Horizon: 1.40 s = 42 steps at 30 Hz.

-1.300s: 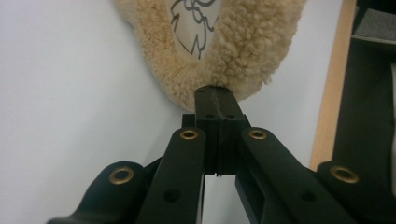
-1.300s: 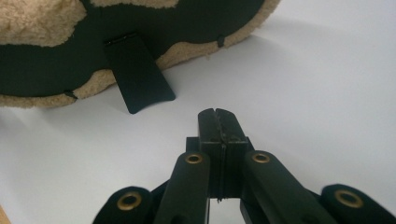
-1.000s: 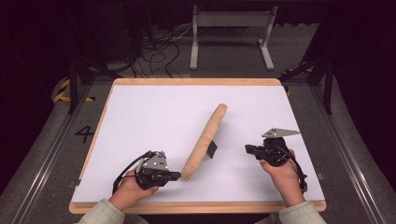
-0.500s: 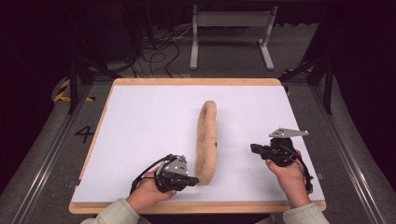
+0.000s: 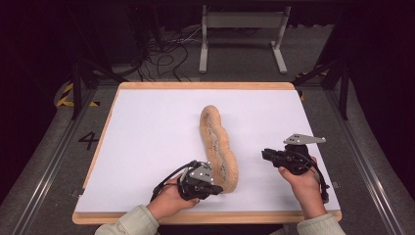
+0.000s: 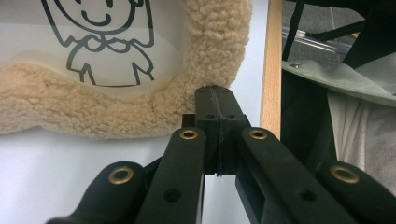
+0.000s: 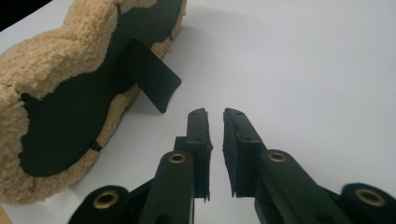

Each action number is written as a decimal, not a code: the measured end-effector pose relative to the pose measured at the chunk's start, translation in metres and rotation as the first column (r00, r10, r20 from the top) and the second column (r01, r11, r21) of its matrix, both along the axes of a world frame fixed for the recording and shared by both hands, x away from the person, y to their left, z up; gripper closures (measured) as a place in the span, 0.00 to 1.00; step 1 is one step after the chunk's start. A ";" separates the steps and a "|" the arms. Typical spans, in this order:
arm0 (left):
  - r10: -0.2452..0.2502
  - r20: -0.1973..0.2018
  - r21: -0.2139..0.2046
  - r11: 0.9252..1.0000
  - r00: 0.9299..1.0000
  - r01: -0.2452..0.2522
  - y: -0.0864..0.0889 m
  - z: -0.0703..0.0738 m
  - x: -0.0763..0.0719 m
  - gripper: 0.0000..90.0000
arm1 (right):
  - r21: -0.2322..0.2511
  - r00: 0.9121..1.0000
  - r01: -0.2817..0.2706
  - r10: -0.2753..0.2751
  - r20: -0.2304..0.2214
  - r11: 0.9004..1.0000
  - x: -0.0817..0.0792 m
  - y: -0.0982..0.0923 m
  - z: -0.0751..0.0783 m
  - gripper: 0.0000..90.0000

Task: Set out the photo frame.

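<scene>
Left gripper view: left tool (image 6: 218, 100) clamped tight, tip against plush frame (image 6: 116, 112); right tool (image 7: 214, 116) just cracked open, empty.

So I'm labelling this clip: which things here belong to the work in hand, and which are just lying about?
In the job:
- fleecy picture frame, standing on edge
- left gripper, fingers shut, at the frame's near end
- right gripper, fingers slightly apart, holding nothing
- white table

Lying about:
- metal stand
- floor cables

Dark room, grey floor (image 5: 49, 161), metal stand (image 5: 243, 29) behind the table (image 5: 147, 122).
</scene>
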State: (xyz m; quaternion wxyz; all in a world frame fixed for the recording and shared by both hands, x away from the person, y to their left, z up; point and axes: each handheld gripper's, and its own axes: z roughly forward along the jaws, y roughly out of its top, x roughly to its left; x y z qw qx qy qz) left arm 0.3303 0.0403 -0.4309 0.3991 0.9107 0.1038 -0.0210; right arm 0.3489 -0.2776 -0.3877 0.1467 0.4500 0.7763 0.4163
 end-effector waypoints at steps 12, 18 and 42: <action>0.116 -0.005 -0.075 0.990 0.993 -0.116 0.037 0.007 0.009 0.90 | -0.004 0.999 -0.033 0.033 0.030 0.999 0.001 0.011 0.007 0.70; 0.205 0.003 -0.108 0.973 0.979 -0.203 0.060 0.012 0.014 0.84 | 0.005 0.997 -0.054 0.054 0.048 0.999 0.001 0.024 0.019 0.63; 0.404 0.025 -0.154 0.905 0.914 -0.396 0.120 0.013 0.029 0.72 | -0.045 0.987 -0.154 0.152 -0.046 0.987 0.047 0.093 0.055 0.27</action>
